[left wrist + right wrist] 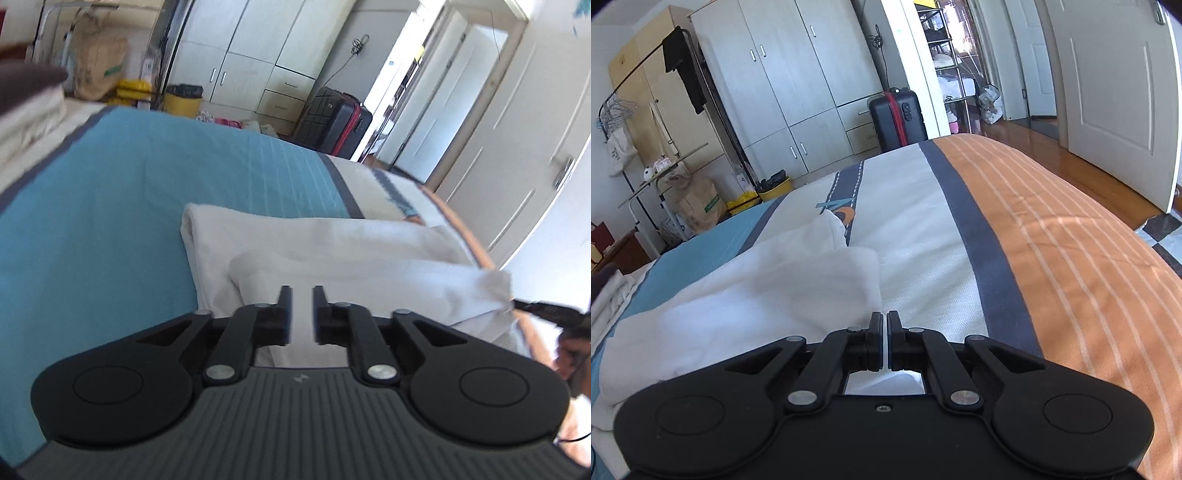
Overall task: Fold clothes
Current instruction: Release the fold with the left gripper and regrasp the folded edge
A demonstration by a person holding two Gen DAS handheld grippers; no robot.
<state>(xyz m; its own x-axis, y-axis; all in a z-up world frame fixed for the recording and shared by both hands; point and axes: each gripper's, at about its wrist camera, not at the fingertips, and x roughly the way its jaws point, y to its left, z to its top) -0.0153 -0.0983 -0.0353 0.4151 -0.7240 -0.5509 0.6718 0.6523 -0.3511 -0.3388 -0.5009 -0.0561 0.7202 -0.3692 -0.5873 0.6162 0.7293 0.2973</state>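
White folded cloth garment [746, 291] lies on a bed's striped blue, cream and orange cover [1071, 266].
Left gripper [302, 291] hovers slightly parted above it; right gripper [885, 317] pinches its corner. Pale wardrobe [783, 85], black-and-red suitcase [897, 118]; no legible writing.

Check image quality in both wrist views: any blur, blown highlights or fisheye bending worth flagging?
Left wrist view: motion blur smears the white garment and the room behind it; the doorway is overexposed, and the whole frame sits tilted. Right wrist view: sharper, with sunlight streaks across the orange bedspread, glare on the wooden floor, and the wardrobe bowed by the lens.
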